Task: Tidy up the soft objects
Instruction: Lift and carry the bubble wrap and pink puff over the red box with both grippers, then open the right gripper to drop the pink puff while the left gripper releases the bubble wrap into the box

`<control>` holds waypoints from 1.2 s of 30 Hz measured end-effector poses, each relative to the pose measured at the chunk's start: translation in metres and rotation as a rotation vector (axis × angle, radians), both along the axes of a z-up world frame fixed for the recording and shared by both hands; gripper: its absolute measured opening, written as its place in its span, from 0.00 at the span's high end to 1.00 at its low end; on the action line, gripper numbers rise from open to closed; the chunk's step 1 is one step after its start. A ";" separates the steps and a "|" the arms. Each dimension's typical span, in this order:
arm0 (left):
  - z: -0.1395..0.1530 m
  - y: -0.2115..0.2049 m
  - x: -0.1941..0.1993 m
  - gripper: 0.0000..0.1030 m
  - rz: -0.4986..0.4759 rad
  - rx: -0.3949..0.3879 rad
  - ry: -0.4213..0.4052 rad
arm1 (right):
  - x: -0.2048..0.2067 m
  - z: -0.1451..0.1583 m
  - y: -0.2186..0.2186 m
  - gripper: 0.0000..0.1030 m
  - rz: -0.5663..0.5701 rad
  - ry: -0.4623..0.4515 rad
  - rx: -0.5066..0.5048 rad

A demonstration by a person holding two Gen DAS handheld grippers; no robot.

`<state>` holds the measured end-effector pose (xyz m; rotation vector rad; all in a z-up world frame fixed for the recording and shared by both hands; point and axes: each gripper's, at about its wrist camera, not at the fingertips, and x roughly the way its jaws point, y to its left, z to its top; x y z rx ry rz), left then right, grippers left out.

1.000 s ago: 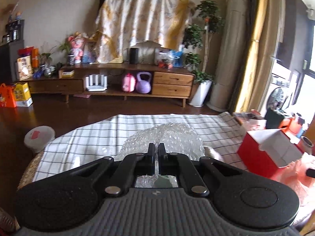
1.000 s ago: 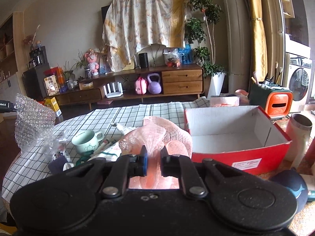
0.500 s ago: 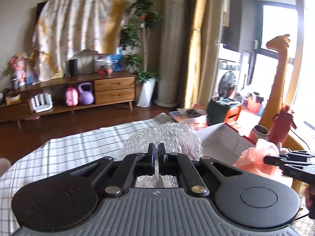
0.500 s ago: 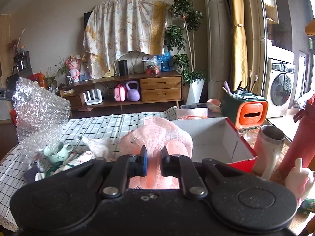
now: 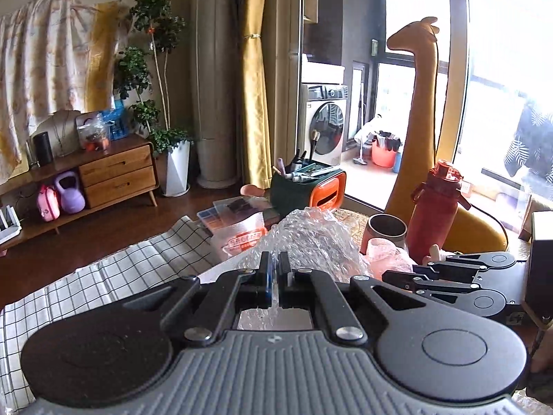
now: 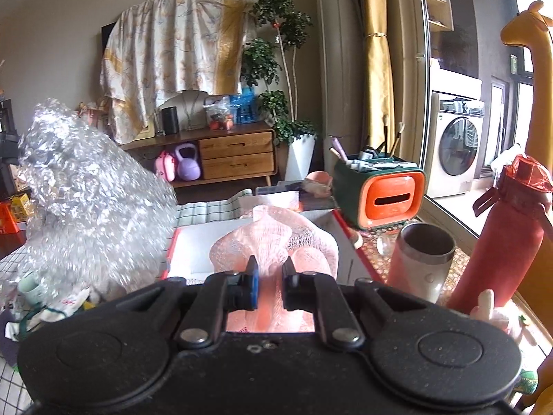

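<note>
My left gripper (image 5: 275, 278) is shut on a clear bubble wrap bundle (image 5: 307, 242) and holds it in the air; the bundle also shows at the left of the right wrist view (image 6: 90, 200). My right gripper (image 6: 269, 282) is shut on a pink foam net (image 6: 276, 242) and holds it above the open red box (image 6: 193, 252) with a white inside. In the left wrist view the right gripper (image 5: 390, 275) sits at the right, with the pink net (image 5: 383, 252) in front of it.
A steel cup (image 6: 423, 257), a red bottle (image 6: 508, 238) and a green-orange organizer (image 6: 383, 193) stand right of the box. A mug and small clutter (image 6: 31, 297) lie on the checked tablecloth (image 5: 103, 276) at the left. A yellow giraffe (image 5: 421, 114) stands behind.
Both grippers swung to the right with their loads. The bubble wrap came close beside the box, and the pink net now hangs over the box's inside.
</note>
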<state>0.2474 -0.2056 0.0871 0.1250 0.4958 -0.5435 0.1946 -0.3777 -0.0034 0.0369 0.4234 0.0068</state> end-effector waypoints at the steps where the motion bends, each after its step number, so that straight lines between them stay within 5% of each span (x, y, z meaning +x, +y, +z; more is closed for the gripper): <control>1: 0.001 -0.008 0.005 0.97 -0.005 -0.008 -0.002 | 0.004 0.001 -0.003 0.89 -0.006 -0.003 -0.003; 9: -0.006 -0.057 0.051 0.97 -0.030 -0.040 -0.010 | 0.044 0.001 -0.027 0.89 -0.049 -0.016 -0.014; 22: -0.097 -0.074 0.125 0.97 0.047 0.012 0.143 | 0.104 -0.051 -0.033 0.89 -0.069 0.067 -0.023; 36: -0.150 -0.085 0.156 0.97 0.097 0.106 0.236 | 0.140 -0.089 -0.036 0.84 -0.085 0.157 -0.035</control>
